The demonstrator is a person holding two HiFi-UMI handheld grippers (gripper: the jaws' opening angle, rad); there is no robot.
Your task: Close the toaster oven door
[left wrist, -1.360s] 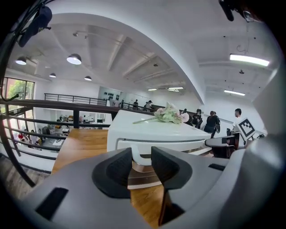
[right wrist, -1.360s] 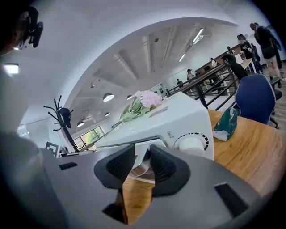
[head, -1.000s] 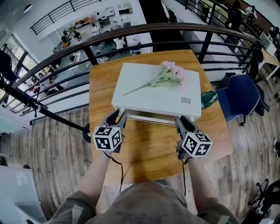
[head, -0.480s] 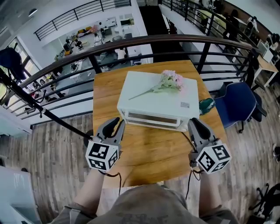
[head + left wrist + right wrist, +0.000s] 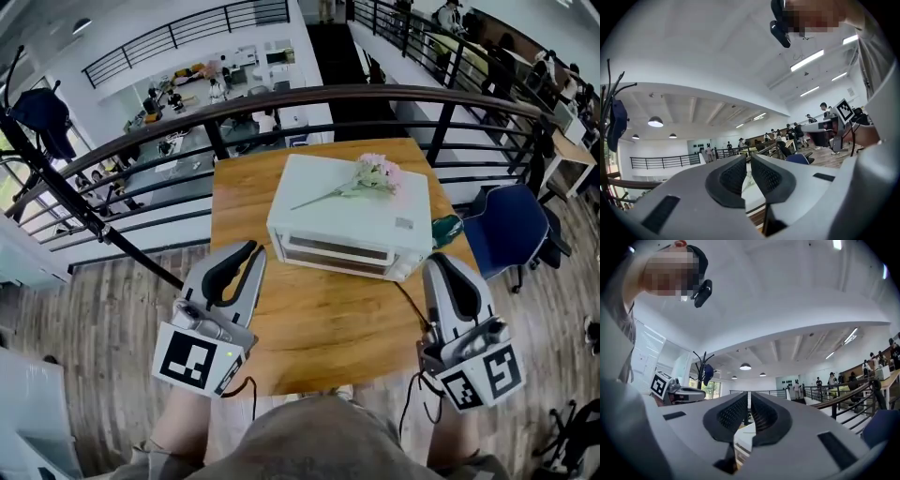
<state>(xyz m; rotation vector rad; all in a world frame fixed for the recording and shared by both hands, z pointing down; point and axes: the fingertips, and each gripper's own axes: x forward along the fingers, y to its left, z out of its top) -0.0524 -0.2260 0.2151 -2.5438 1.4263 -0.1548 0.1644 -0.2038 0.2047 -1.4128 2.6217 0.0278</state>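
The white toaster oven stands at the far side of the wooden table, and its glass door sits flush against the front. A pink flower sprig lies on its top. My left gripper hangs high over the table's left edge, well clear of the oven. Its jaws have just been closing and hold nothing; in the left gripper view the pads nearly meet. My right gripper is raised over the table's right edge, also apart from the oven. It is shut and empty.
A dark metal railing curves behind the table, with a lower floor beyond it. A blue chair stands to the right, and a green object lies by the oven's right side. A coat stand is at far left.
Both grippers have drawn back from the oven's front lower edge and risen toward the head camera. Their jaws have come together. The oven door has swung up flush.
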